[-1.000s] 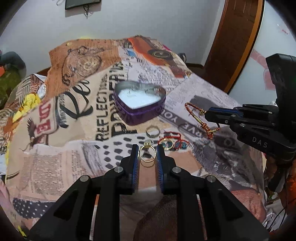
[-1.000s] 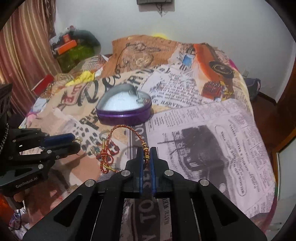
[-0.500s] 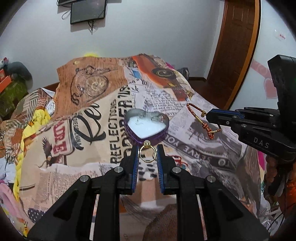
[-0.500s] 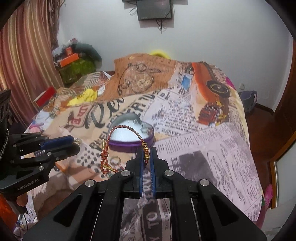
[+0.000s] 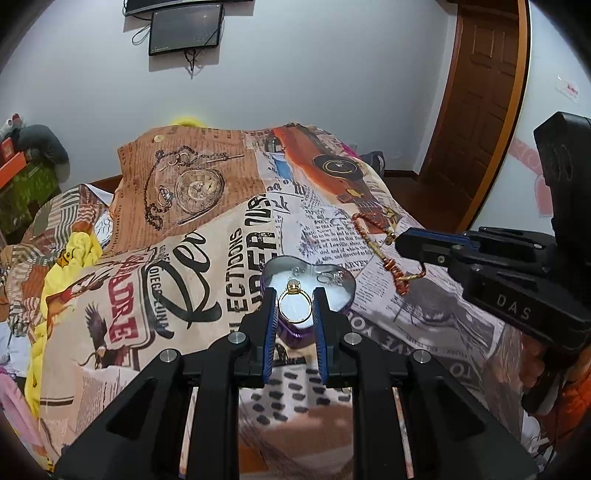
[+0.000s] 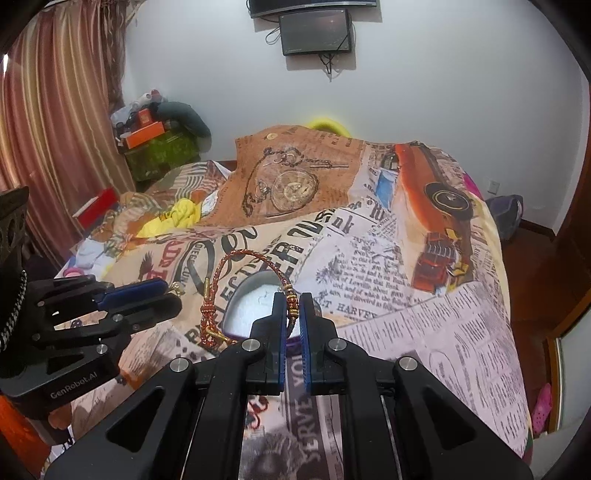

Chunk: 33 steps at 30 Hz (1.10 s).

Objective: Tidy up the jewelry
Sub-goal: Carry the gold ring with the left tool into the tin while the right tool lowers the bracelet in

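Pinching a gold ring (image 5: 294,303) upright, my left gripper (image 5: 294,308) has its fingers closed on the band, held above the bed (image 5: 207,258). My right gripper (image 6: 292,314) clamps a red-gold bracelet (image 6: 255,258) that arcs out to its left. Just beyond both sits the purple heart tin (image 5: 345,295), white inside, with what may be small silver pieces, hard to tell. Farther back, a wall screen (image 5: 186,27).

White wall w/ mounted screen (image 6: 314,31), striped curtain (image 6: 55,122) left, wooden door (image 5: 480,103) right, newsprint-patterned bedspread (image 6: 443,332)
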Tool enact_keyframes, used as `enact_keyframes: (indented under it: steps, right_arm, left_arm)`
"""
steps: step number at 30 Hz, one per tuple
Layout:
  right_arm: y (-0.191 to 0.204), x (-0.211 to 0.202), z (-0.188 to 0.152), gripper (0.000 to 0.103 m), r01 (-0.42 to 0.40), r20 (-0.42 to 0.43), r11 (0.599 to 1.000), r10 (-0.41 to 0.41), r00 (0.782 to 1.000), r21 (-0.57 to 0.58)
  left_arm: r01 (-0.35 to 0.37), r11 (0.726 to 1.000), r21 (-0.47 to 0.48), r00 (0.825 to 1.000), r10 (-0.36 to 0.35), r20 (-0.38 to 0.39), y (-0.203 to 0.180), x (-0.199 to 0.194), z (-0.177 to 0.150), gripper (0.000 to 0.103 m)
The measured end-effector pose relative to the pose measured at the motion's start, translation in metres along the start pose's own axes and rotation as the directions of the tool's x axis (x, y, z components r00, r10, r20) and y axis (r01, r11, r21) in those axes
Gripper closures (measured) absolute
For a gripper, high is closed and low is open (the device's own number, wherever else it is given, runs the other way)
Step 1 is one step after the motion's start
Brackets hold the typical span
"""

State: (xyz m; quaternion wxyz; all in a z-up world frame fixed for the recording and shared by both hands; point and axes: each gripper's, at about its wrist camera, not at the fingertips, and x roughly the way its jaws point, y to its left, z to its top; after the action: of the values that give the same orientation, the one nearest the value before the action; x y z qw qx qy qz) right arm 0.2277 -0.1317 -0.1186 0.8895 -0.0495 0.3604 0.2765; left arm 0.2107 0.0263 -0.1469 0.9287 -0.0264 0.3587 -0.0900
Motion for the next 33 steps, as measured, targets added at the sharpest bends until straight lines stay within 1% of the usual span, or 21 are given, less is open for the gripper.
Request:
enact_keyframes:
  steps: [8, 12, 16, 20, 26, 33]
  right_arm:
    - [-0.005, 0.03, 0.003, 0.097, -0.014, -0.043, 1.0, 0.014, 0.999, 0.013]
    - [-0.005, 0.045, 0.002, 0.097, -0.011, -0.075, 1.0, 0.01, 0.997, -0.004]
    - [-0.005, 0.058, 0.001, 0.097, 0.008, -0.107, 0.999, -0.011, 0.994, -0.033]
    - [-0.004, 0.064, 0.0, 0.097, 0.021, -0.124, 0.997, -0.03, 0.992, -0.07]
    - [-0.003, 0.072, -0.002, 0.097, 0.016, -0.151, 0.993, -0.035, 0.988, -0.121]
    - [-0.005, 0.077, -0.005, 0.097, -0.016, -0.18, 0.992, -0.007, 0.984, -0.122]
  left_arm:
    - [0.005, 1.0, -0.007, 1.0, -0.005, -0.014, 0.004, 0.024, 0.008, 0.085]
    - [0.01, 1.0, -0.007, 1.0, -0.01, -0.029, 0.005, 0.036, 0.009, 0.085]
    - [0.01, 1.0, -0.007, 0.998, -0.011, -0.057, 0.007, 0.05, 0.008, 0.085]
    - [0.028, 0.999, -0.02, 0.996, -0.03, -0.09, 0.008, 0.063, 0.006, 0.085]
    - [0.041, 0.999, -0.012, 0.993, -0.042, -0.114, 0.005, 0.074, 0.003, 0.085]
    - [0.043, 0.999, -0.008, 0.991, -0.044, -0.124, 0.007, 0.077, 0.002, 0.085]
